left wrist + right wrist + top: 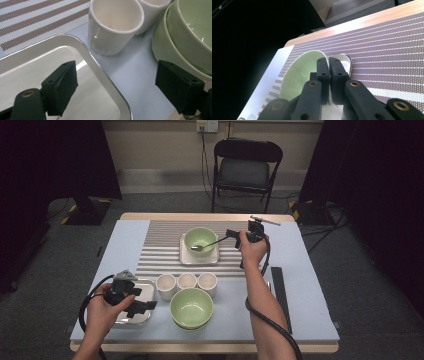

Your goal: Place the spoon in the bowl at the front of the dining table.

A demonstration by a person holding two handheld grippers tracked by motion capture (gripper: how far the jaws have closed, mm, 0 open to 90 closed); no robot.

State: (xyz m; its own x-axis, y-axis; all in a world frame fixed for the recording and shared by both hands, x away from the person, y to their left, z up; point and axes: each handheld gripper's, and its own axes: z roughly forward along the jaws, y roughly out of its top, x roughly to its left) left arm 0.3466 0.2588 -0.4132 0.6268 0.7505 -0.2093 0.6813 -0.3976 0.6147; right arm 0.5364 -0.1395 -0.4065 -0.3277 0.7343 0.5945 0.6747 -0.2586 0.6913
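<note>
Spoon (207,244): handle clamped in the jaws of the right gripper (231,234), its bowl resting at the rim of the far green bowl (200,240) on a square plate (199,258). Left gripper (115,85): jaws apart, over the edge of a metal tray (100,72), beside a white cup (113,25) and the near green bowl (185,32) on the table (300,270).

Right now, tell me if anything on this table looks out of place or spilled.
Nothing stands out. The spoon is held by the right gripper, its tip by the far green bowl; the cups stand upright; no spill shows.
</note>
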